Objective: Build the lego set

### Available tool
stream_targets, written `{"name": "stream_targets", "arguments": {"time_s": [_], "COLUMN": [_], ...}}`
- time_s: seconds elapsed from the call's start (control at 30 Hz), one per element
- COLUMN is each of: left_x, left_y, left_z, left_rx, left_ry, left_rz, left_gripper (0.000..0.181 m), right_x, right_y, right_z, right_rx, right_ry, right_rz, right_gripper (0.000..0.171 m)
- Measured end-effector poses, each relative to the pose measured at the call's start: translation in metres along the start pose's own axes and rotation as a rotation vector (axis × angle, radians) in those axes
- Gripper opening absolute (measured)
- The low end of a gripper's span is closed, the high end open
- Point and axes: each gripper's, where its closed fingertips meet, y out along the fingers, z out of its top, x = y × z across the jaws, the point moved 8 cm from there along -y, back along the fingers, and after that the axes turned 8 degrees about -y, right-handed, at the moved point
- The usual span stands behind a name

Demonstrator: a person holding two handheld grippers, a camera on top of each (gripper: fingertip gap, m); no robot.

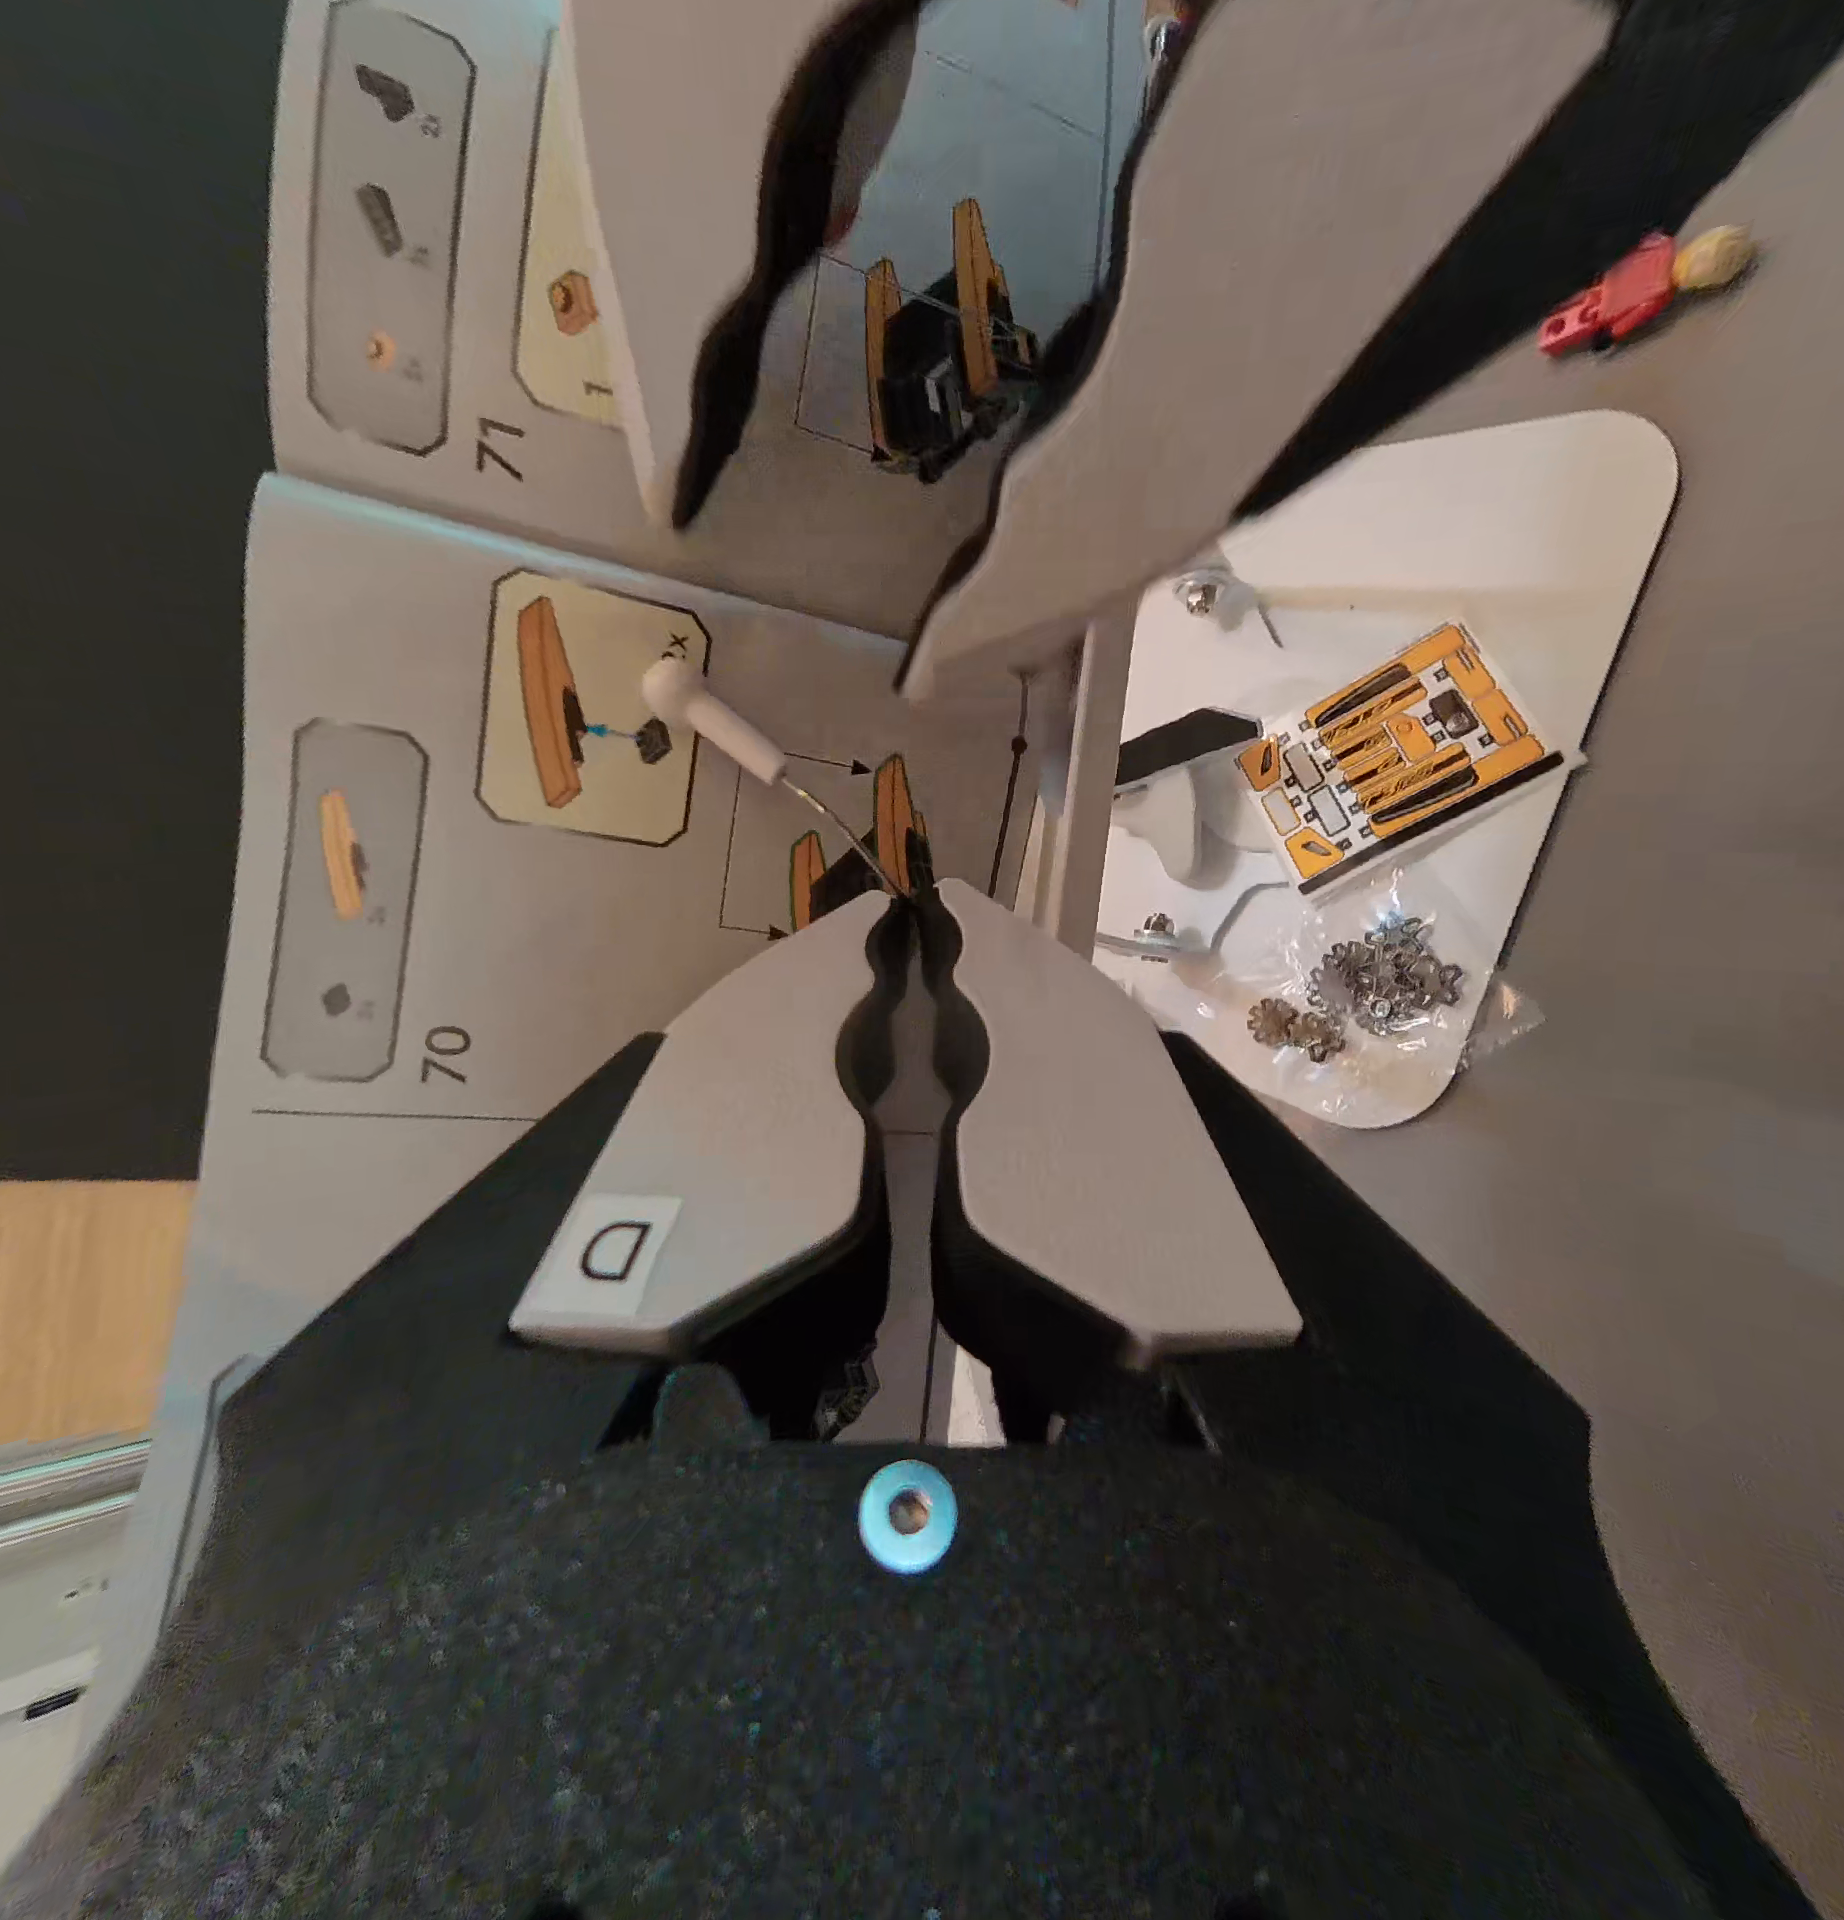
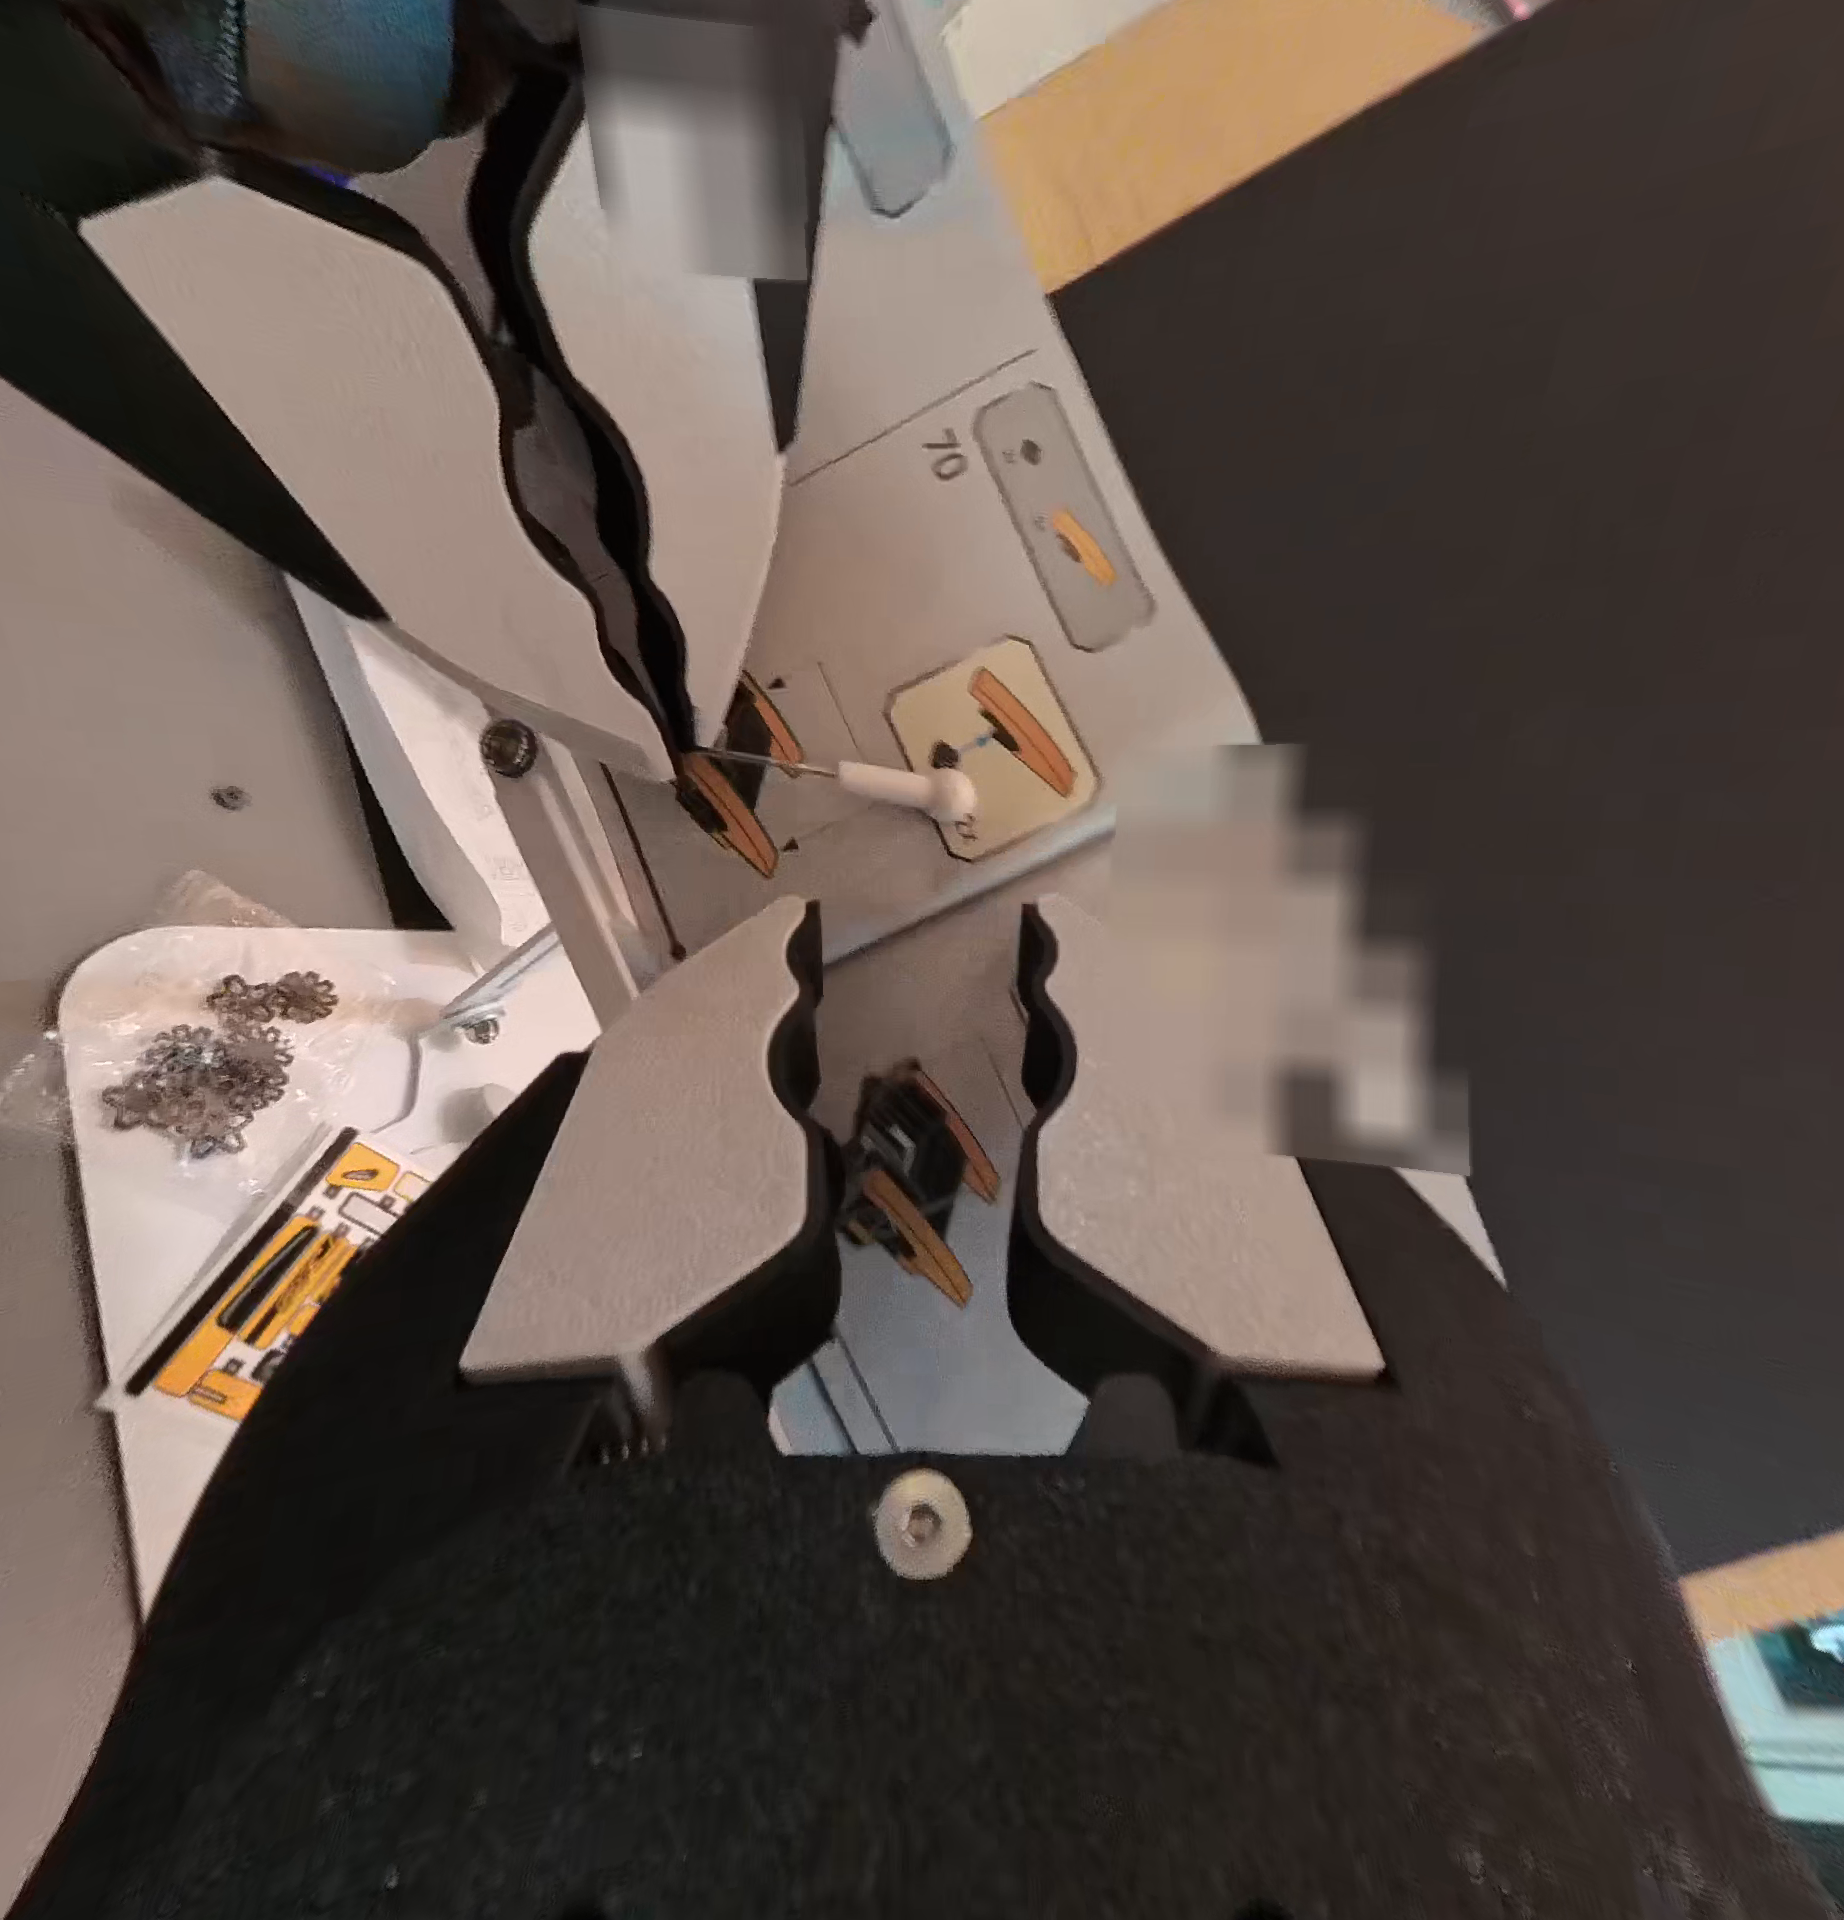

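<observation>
My left gripper (image 1: 913,904) is shut on a thin grey string (image 1: 845,831) that ends in a white piece (image 1: 689,707). It holds the string just above the open instruction booklet (image 1: 461,644). In the right wrist view the left gripper (image 2: 679,758) comes in from the upper left, with the white piece (image 2: 902,779) sticking out to the right. My right gripper (image 2: 918,920) is open and empty over the booklet (image 2: 897,582), a short way from the left gripper's tips. It also shows open at the top of the left wrist view (image 1: 793,597).
A white plate (image 1: 1520,520) beside the booklet carries a yellow sticker sheet (image 1: 1406,748) and a clear bag of small dark parts (image 1: 1375,977). A metal rail (image 1: 1084,779) runs along the booklet's edge. A red minifigure (image 1: 1624,296) lies on the grey table. There is about 5 cm between the tips of the two grippers. Both grippers' tips are roughly 4 cm from the metal rail (image 1: 1084,779). My right wrist view (image 2: 617,955) looks at it from another angle.
</observation>
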Motion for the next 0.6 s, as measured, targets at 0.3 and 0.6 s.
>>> {"name": "stream_targets", "arguments": {"time_s": [0.3,0.6], "left_x": [0.003,0.012], "left_y": [0.000,0.006], "left_z": [0.002,0.005], "left_rx": [-0.024,-0.027], "left_ry": [0.136,0.281], "left_rz": [0.042,0.063], "left_gripper": [0.003,0.002], "right_x": [0.033,0.045], "right_y": [0.009,0.023], "right_z": [0.008,0.017], "right_rx": [-0.029,-0.160], "right_ry": [-0.258,-0.284], "right_rz": [0.078,0.173], "right_gripper": [0.027,0.018]}}
